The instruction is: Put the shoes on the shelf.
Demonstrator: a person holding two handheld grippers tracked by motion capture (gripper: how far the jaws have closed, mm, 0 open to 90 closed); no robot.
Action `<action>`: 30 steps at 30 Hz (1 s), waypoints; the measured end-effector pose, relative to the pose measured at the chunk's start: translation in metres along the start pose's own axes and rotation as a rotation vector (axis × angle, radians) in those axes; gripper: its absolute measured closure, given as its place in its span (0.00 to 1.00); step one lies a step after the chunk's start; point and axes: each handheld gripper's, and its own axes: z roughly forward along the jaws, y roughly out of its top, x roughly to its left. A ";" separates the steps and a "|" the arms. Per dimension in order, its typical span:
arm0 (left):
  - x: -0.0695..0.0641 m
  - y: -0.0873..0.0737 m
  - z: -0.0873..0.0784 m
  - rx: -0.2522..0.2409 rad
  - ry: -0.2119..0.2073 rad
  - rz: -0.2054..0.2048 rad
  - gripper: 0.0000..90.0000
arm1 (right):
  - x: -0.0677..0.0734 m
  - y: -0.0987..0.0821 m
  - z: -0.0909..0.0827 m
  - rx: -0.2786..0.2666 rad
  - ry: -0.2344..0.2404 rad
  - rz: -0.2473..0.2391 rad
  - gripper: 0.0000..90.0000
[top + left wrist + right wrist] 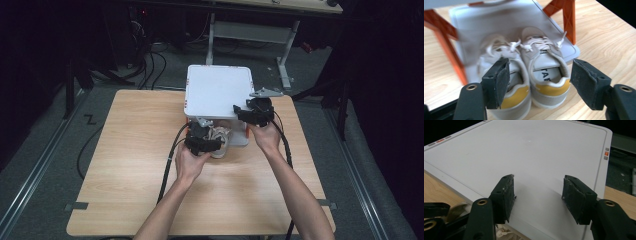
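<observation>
Jaws of the left gripper (540,85) are standing spread, with nothing pinched: the two pads are flanking the heels of the shoes (524,75) without pressing on either. Both shoes are sitting side by side on the lower tray (569,51) of the rack (218,90), toes pointing in under the white top, heels hanging out over the tray's front edge toward the table (125,165). Jaws of the right gripper (537,195) are likewise standing wide apart and empty, hovering just over the top shelf (536,152) near its front corner. My judgement is that the pair is being placed on the rack and is resting free now. Risk lies in those overhanging heels: a left pad is sitting just beside the inner wall of one shoe, so drawing the gripper back crookedly could be catching a collar or a loose lace (529,46) and dragging a shoe off the tray. Pressing on the top with the right gripper could also be shifting the light rack on its orange legs (567,20).
</observation>
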 end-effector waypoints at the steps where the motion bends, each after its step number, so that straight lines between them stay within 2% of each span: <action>1: 0.000 -0.001 -0.003 0.001 0.004 0.002 0.34 | 0.000 0.000 0.000 0.000 0.001 0.000 0.48; 4: 0.002 -0.005 -0.009 0.017 0.006 0.005 0.30 | 0.000 0.000 0.000 0.000 0.002 -0.001 0.48; 7: 0.002 -0.012 -0.013 0.062 -0.005 0.002 0.24 | 0.000 0.000 0.000 0.000 0.001 -0.002 0.48; 10: -0.001 -0.021 -0.013 0.092 0.007 0.021 0.20 | 0.001 0.000 0.000 0.001 -0.002 -0.002 0.48; 14: -0.004 -0.030 -0.009 0.147 0.021 0.014 0.17 | 0.000 0.000 0.000 0.001 -0.002 -0.002 0.48; 18: -0.009 -0.039 -0.001 0.174 0.023 0.014 0.15 | 0.001 0.000 0.000 -0.002 -0.003 -0.003 0.48; 22: -0.014 -0.043 0.010 0.211 0.045 0.038 0.12 | 0.001 0.000 0.000 -0.003 -0.004 -0.002 0.48; 29: -0.018 -0.043 0.022 0.217 0.070 0.022 0.11 | 0.001 -0.001 0.000 -0.005 -0.007 -0.002 0.48; 30: -0.018 -0.042 0.022 0.215 0.078 0.008 0.12 | 0.001 -0.001 0.000 -0.006 -0.008 -0.002 0.48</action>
